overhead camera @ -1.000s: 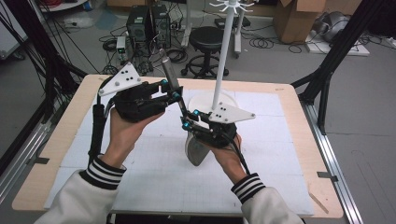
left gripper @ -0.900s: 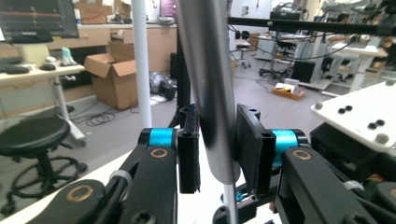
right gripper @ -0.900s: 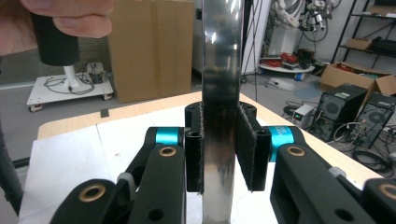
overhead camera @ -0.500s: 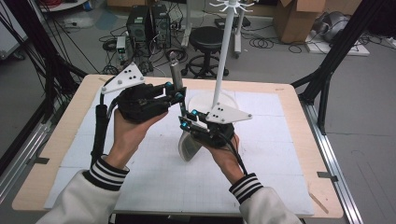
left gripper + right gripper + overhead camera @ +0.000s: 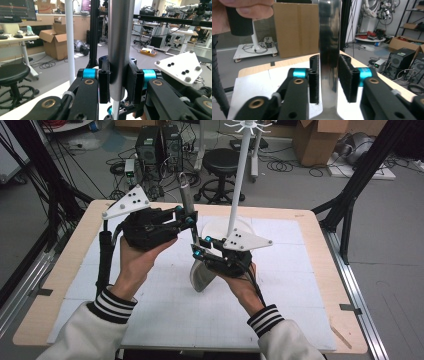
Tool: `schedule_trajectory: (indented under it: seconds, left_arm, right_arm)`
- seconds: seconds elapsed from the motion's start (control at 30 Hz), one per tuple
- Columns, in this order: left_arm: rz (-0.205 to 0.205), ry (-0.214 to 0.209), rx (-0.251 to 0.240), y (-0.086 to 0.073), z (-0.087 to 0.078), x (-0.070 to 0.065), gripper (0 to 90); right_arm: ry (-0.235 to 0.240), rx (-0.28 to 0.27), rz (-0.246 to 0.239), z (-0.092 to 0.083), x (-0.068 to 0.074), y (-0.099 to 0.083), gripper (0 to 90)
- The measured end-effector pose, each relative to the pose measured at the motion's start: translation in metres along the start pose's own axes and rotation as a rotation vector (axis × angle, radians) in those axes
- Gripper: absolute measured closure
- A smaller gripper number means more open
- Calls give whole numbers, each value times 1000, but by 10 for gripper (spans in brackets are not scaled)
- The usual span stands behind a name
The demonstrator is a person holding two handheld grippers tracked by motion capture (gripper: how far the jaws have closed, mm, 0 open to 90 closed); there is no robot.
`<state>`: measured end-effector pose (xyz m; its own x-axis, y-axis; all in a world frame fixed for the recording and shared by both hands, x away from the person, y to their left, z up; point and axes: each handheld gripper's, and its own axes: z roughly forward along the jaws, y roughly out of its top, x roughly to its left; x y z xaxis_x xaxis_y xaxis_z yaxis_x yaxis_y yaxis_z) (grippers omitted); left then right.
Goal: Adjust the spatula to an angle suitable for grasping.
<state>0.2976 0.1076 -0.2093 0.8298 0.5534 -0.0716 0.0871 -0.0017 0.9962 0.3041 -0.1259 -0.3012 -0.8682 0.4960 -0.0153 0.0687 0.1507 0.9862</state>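
Observation:
A steel spatula stands upright above the white mat, its blade (image 5: 202,276) low and its round handle (image 5: 186,195) rising. My left gripper (image 5: 192,220) is shut on that handle; in the left gripper view both pads (image 5: 132,80) press the grey tube (image 5: 119,50). Just below, my right gripper (image 5: 198,248) has the spatula's flat shank (image 5: 329,50) between its jaws (image 5: 329,82). These jaws have just been opening: one pad (image 5: 314,82) lies against the shank, and the other stands slightly off it.
A white hook stand (image 5: 239,175) rises from its round base (image 5: 220,226) just behind the grippers; its pole (image 5: 69,37) is in the left gripper view too. The wooden table edge (image 5: 320,250) lies to the right. A stool (image 5: 224,162) and computer cases stand beyond the table.

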Motion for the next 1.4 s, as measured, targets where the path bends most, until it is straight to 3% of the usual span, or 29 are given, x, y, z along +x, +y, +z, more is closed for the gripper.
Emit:
schedule_trajectory:
  seconds: [0.2, 0.33, 0.47, 0.53, 0.67, 0.77, 0.9, 1.13, 1.4]
  left_arm:
    - [-1, -19, -1, 2, -4, 3, 751]
    - [16, -30, 1, 4, -7, 5, 752]
    - [20, -49, 7, 4, -9, 7, 752]
    - [26, -60, 10, 4, -10, 8, 752]
    - [49, -87, 20, 4, -12, 10, 752]
    - [60, -110, 27, 4, -13, 12, 752]
    - [66, -139, 39, 3, -13, 14, 752]
    - [69, -210, 53, 2, -11, 17, 752]
    - [78, -280, 61, 0, -8, 17, 752]
  right_arm:
    - [9, -8, 9, -1, -1, 1, 558]
    - [36, 17, 31, -3, -4, 2, 338]
    - [62, 62, 44, -5, -7, 4, 181]
    - [77, 70, 45, -6, -9, 6, 147]
    - [118, 64, 27, -11, -11, 10, 140]
    - [170, 52, 37, -16, -15, 15, 141]
    - [199, 39, 39, -23, -20, 21, 148]
    - [217, 29, 58, -33, -27, 33, 154]
    - [233, -10, 35, -47, -33, 54, 164]
